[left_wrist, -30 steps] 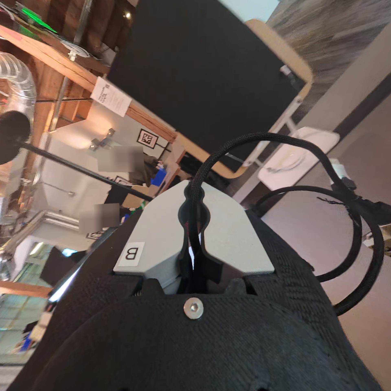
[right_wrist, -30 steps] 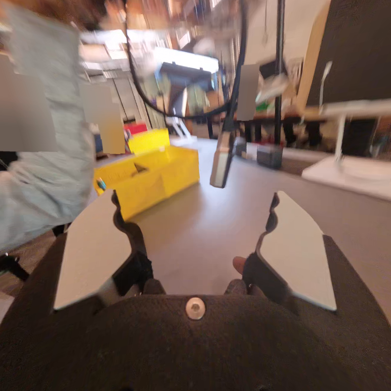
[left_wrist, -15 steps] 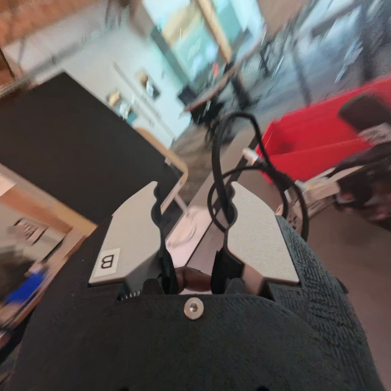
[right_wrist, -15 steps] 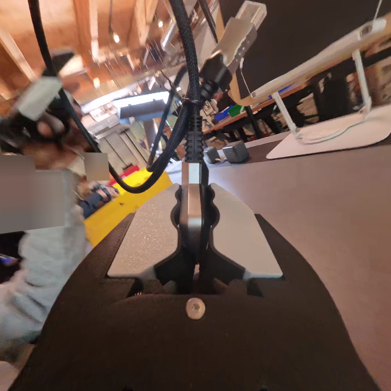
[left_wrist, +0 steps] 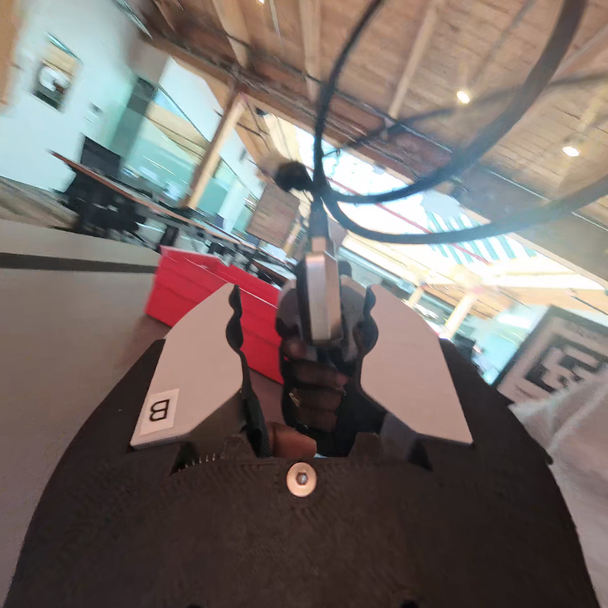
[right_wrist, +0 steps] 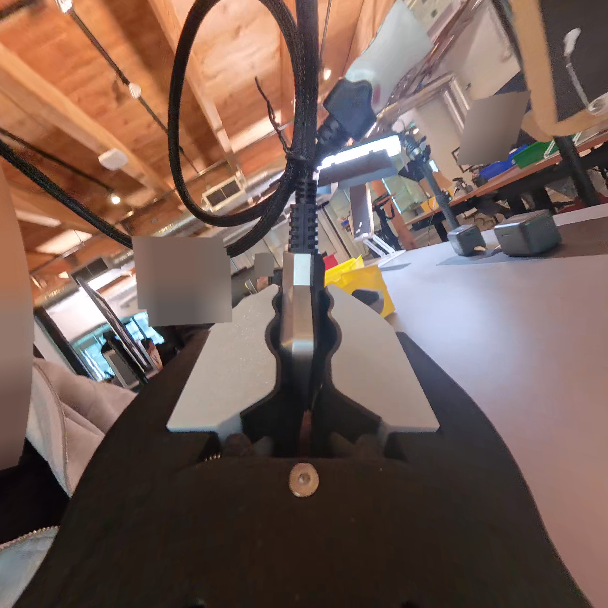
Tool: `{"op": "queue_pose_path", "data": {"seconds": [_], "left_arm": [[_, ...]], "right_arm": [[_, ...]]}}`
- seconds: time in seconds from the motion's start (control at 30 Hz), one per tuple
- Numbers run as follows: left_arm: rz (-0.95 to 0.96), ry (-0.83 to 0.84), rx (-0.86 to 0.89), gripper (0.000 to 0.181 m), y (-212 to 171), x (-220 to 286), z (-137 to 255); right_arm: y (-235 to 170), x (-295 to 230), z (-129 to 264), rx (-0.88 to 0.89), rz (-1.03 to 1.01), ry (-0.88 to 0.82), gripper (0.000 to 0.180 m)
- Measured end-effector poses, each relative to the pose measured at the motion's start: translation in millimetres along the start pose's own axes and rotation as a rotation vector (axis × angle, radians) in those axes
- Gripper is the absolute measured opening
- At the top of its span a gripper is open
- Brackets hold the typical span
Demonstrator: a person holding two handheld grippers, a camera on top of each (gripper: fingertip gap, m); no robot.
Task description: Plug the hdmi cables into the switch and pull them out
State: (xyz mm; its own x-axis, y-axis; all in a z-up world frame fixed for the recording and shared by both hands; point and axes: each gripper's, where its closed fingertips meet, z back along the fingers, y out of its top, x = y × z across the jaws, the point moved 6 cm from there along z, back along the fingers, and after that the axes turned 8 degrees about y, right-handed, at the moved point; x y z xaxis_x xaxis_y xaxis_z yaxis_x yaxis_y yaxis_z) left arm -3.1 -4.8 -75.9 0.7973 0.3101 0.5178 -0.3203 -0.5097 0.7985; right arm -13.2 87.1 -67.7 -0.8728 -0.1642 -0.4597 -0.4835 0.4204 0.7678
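Observation:
My right gripper (right_wrist: pixel 301 289) is shut on a slim silver switch (right_wrist: pixel 297 316), held edge-on and upright above the table. A black braided HDMI cable (right_wrist: pixel 177 115) is plugged into its top end by a ribbed black plug (right_wrist: pixel 302 223) and loops overhead. A second black plug (right_wrist: pixel 350 110) hangs loose beside the cable. My left gripper (left_wrist: pixel 301 288) is open and empty. It faces the switch (left_wrist: pixel 317 296), which the right gripper and a hand (left_wrist: pixel 312 388) hold just beyond its fingertips. The cable (left_wrist: pixel 427 230) curves above.
A grey table (right_wrist: pixel 493 329) runs under both grippers. A red bin (left_wrist: pixel 197 289) stands behind the switch in the left wrist view. A yellow bin (right_wrist: pixel 362 279) and two small grey boxes (right_wrist: pixel 526 233) sit farther off. A pale sleeve (right_wrist: pixel 65 411) is at the left.
My left gripper let go of the cable, opened and swung round to face the switch. My right gripper closed on the switch and still holds it, now tilted up more.

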Motion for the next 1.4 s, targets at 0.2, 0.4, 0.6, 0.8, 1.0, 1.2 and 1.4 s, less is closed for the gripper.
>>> {"op": "queue_pose_path", "data": {"seconds": [0.2,0.4,0.6,0.8,1.0,1.2,1.4], "left_arm": [[-0.103,-0.036,-0.042,0.057,-7.9,9.4,1.2],[0.179,-0.091,0.091,0.021,13.0,-5.7,13.8],[0.245,-0.178,-0.072,0.037,11.5,-7.0,14.3],[0.169,-0.122,-0.159,0.044,-0.1,-6.6,10.0],[0.029,-0.13,-0.302,0.034,-21.7,3.2,3.4],[0.066,-0.138,-0.285,0.022,-18.3,-0.5,5.3],[-0.074,-0.044,-0.172,0.022,-5.8,-0.6,6.3]], "right_arm": [[-9.0,0.4,-7.0,-0.053,-0.008,-0.02,0.023],[-7.0,2.7,-3.2,-0.037,0.031,-0.048,0.023],[-11.3,5.0,-3.3,-0.047,0.067,-0.074,0.023],[-5.0,4.6,1.5,0.026,0.068,-0.065,0.023],[-7.2,4.9,1.2,0.028,0.044,-0.052,0.023],[-14.2,1.2,-4.1,-0.027,0.098,-0.049,0.023],[-6.2,1.3,-1.9,0.024,0.1,-0.084,0.041]]}}
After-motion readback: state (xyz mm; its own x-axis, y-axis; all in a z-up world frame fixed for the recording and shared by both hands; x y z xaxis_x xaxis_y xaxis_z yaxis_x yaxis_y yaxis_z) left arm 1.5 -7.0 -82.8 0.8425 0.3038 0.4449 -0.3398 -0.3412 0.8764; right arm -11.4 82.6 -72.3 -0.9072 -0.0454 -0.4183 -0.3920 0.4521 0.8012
